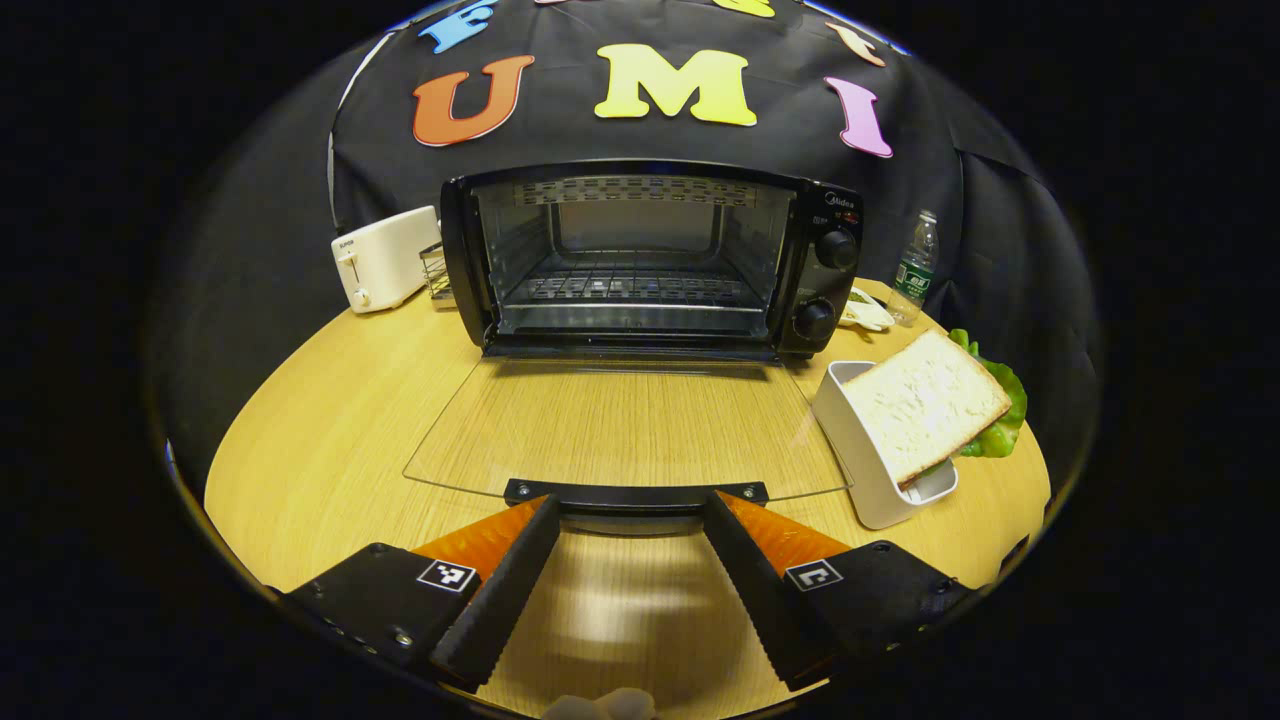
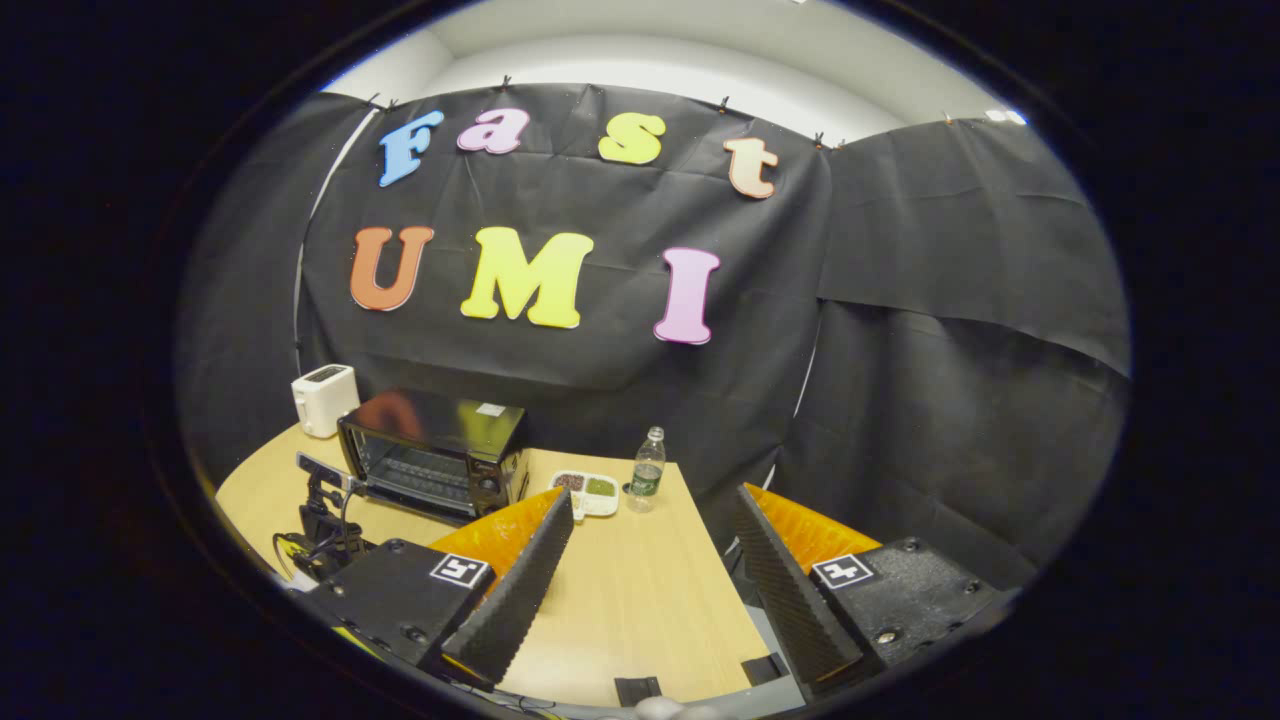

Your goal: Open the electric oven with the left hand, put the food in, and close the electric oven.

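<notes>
Now black electric oven (image 1: 650, 260) open, glass door (image 1: 620, 425) flat; right of oven, white tub (image 1: 865, 450) holds sandwich (image 1: 925, 400); left gripper (image 1: 632, 515) and right gripper (image 2: 655, 545) both wide open, empty.

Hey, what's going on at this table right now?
The black electric oven stands open, its glass door folded down flat over the wooden table. The left tool sits open at the door's handle. The slice of white bread still waits in a white container beside the oven. The right tool is open, holding nothing.

White toaster (image 1: 385, 258) left on the wooden table (image 1: 320, 440), water bottle (image 1: 915, 268) and small dish (image 1: 865, 312) right.
</notes>
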Demonstrator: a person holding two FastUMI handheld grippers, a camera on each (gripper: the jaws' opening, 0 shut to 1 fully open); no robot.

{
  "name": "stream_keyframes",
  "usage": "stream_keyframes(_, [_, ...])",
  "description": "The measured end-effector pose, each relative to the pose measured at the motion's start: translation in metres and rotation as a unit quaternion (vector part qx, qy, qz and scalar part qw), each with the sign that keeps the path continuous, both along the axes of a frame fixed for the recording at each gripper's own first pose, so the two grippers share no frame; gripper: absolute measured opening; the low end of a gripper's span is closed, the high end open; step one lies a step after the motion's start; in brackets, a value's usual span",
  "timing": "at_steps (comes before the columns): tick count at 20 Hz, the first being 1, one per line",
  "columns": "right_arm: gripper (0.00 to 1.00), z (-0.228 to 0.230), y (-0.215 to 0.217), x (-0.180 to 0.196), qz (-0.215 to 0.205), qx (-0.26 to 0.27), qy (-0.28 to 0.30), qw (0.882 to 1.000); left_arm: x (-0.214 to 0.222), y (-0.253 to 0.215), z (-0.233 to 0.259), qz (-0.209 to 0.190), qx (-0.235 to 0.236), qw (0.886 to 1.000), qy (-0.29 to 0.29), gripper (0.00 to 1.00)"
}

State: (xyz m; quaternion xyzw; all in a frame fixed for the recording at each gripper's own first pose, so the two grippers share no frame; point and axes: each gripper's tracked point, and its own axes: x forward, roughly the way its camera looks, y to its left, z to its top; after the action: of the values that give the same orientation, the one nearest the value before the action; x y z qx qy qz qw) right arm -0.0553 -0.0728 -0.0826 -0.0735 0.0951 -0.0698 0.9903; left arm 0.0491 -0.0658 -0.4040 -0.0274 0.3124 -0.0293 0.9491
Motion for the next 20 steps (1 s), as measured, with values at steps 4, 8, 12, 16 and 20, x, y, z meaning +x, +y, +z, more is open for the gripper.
stream_keyframes(4, [0.96, -0.017, -0.004, 0.003, -0.001, 0.003, 0.018, 1.000, 0.001, 0.000, 0.001, -0.006, 0.014, 1.000, -0.006, 0.95])
stream_keyframes(8, [1.00, -0.028, -0.004, 0.011, 0.004, 0.010, 0.027, 1.000, 0.004, 0.013, 0.031, 0.011, 0.017, 0.999, -0.039, 0.96])
stream_keyframes(12, [1.00, -0.058, 0.008, 0.019, 0.022, 0.037, 0.056, 0.998, -0.005, 0.023, 0.081, 0.001, 0.010, 0.997, -0.082, 0.96])
stream_keyframes(16, [1.00, -0.110, 0.027, 0.030, 0.037, 0.077, 0.099, 0.991, -0.026, 0.045, 0.140, -0.017, 0.015, 0.991, -0.133, 0.96])
stream_keyframes(20, [1.00, -0.169, 0.053, 0.039, 0.059, 0.124, 0.150, 0.979, -0.055, 0.066, 0.190, -0.020, 0.020, 0.985, -0.170, 0.96])
